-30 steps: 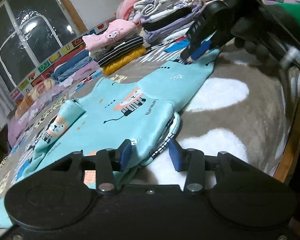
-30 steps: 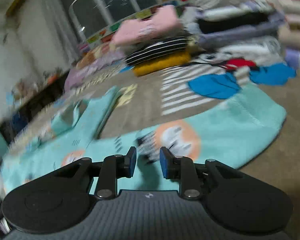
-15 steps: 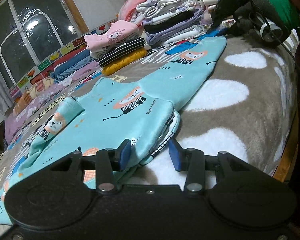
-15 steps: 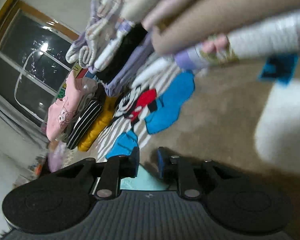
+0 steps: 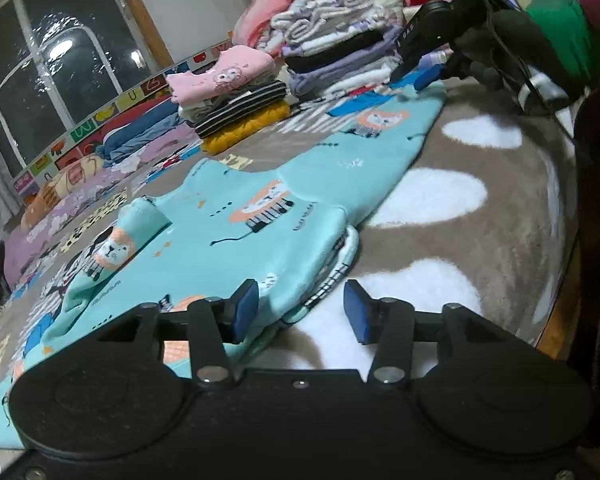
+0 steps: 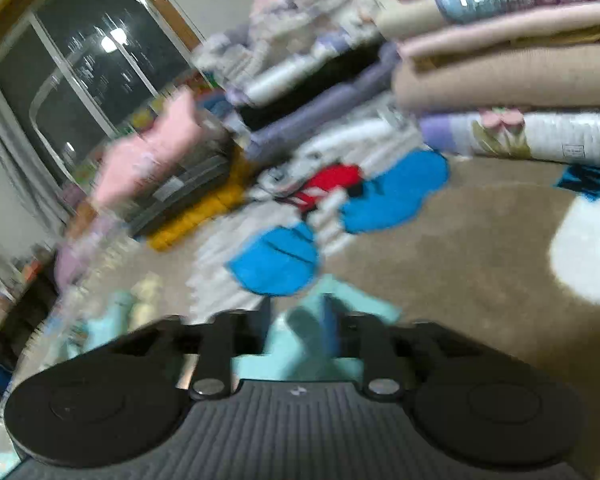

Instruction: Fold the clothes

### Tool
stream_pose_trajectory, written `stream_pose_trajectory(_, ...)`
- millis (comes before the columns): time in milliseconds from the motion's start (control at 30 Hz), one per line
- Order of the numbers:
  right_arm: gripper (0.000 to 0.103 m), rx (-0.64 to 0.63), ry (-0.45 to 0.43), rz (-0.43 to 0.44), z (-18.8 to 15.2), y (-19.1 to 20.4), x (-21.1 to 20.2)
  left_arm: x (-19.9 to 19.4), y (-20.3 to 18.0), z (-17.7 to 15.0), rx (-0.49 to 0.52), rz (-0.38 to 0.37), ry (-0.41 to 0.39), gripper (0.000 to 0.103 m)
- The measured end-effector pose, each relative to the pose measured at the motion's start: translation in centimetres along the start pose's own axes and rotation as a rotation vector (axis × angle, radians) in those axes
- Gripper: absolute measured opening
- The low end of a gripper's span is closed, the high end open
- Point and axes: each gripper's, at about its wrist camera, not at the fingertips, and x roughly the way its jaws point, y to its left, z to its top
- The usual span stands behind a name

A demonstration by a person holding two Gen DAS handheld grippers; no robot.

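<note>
The turquoise lion-print garment (image 5: 268, 220) lies spread along the bed's blanket (image 5: 480, 240), stretching ahead of the left claw (image 5: 300, 310) to the right claw (image 5: 416, 68). The left claw's jaws stand spread, with a doubled cuff or hem edge lying between them, just ahead of the left pad. The right claw appears to pinch turquoise cloth (image 6: 300, 340) between its jaws, though that view is too blurred to be sure.

If a lengthwise fold is in hand, it would go best with the left claw closing on both layers of the edge at once, and both ends kept level so the cloth does not skew.

Only the left view shows the garment's full run and a tucked sleeve (image 5: 140, 216). The right view alone shows the folded stacks (image 6: 500, 80) close ahead of that claw.
</note>
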Motion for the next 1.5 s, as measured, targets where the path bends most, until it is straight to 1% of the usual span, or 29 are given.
stream_pose_trajectory(100,0.038,-0.023,-0.03,0.072,-2.0,2.8,-1.6,-0.9,1.5,-0.1,-0.057,-0.007,-0.01,0.047)
stream_pose_trajectory(167,0.038,-0.085,-0.015,0.126,-3.6,5.5,-2.0,-1.4,3.3,-0.3,-0.138,0.003,-0.017,0.047)
stream_pose_trajectory(200,0.038,-0.131,-0.001,0.156,-4.6,7.1,-2.1,-1.6,4.4,-0.4,-0.183,0.018,-0.02,0.047)
stream_pose_trajectory(267,0.038,-0.271,0.027,0.223,-6.7,10.8,-2.2,-2.1,7.0,-1.1,-0.286,0.067,-0.021,0.047)
stream_pose_trajectory(367,0.036,-0.484,0.077,0.324,-9.7,15.7,-2.3,-2.7,10.9,-2.4,-0.42,0.142,0.001,0.047)
stream_pose_trajectory(400,0.037,-0.547,0.094,0.352,-10.6,17.0,-2.3,-2.9,12.0,-2.9,-0.458,0.158,0.007,0.047)
stream_pose_trajectory(500,0.037,-0.668,0.138,0.393,-13.1,19.4,-2.2,-3.4,14.9,-4.3,-0.561,0.202,0.023,0.047)
stream_pose_trajectory(600,0.037,-0.788,0.182,0.434,-15.7,21.7,-2.2,-3.5,16.7,-5.2,-0.592,0.255,0.052,0.047)
stream_pose_trajectory(700,0.037,-0.914,0.205,0.493,-18.3,23.8,-2.9,-3.6,18.9,-6.2,-0.631,0.3,0.06,0.047)
stream_pose_trajectory(833,0.037,-1.027,0.215,0.556,-21.4,25.6,-5.2,-3.7,21.3,-6.8,-0.724,0.305,0.045,0.047)
stream_pose_trajectory(900,0.037,-1.054,0.226,0.58,-22.4,26.2,-5.6,-3.3,21.8,-6.2,-0.726,0.277,0.041,0.047)
stream_pose_trajectory(967,0.037,-1.051,0.238,0.592,-22.7,26.3,-5.5,-2.3,21.4,-4.7,-0.65,0.256,0.05,0.047)
stream_pose_trajectory(1067,0.037,-1.032,0.259,0.61,-22.8,26.2,-5.3,0.6,20.1,-2.0,-0.451,0.233,0.08,0.047)
stream_pose_trajectory(1200,0.037,-0.974,0.294,0.638,-22.1,25.4,-5.0,5.0,18.6,1.1,-0.191,0.204,0.125,0.047)
stream_pose_trajectory(1300,0.037,-0.925,0.326,0.668,-21.6,25.0,-4.7,8.4,17.6,2.7,-0.023,0.171,0.164,0.047)
stream_pose_trajectory(1367,0.037,-0.892,0.347,0.688,-21.2,24.7,-4.4,10.2,16.9,3.3,0.086,0.177,0.188,0.047)
stream_pose_trajectory(1433,0.038,-0.86,0.37,0.705,-20.9,24.5,-4.2,11.8,16.4,3.6,0.169,0.181,0.208,0.047)
stream_pose_trajectory(1500,0.038,-0.84,0.386,0.712,-20.7,24.5,-4.1,13.0,16.3,3.7,0.219,0.175,0.224,0.047)
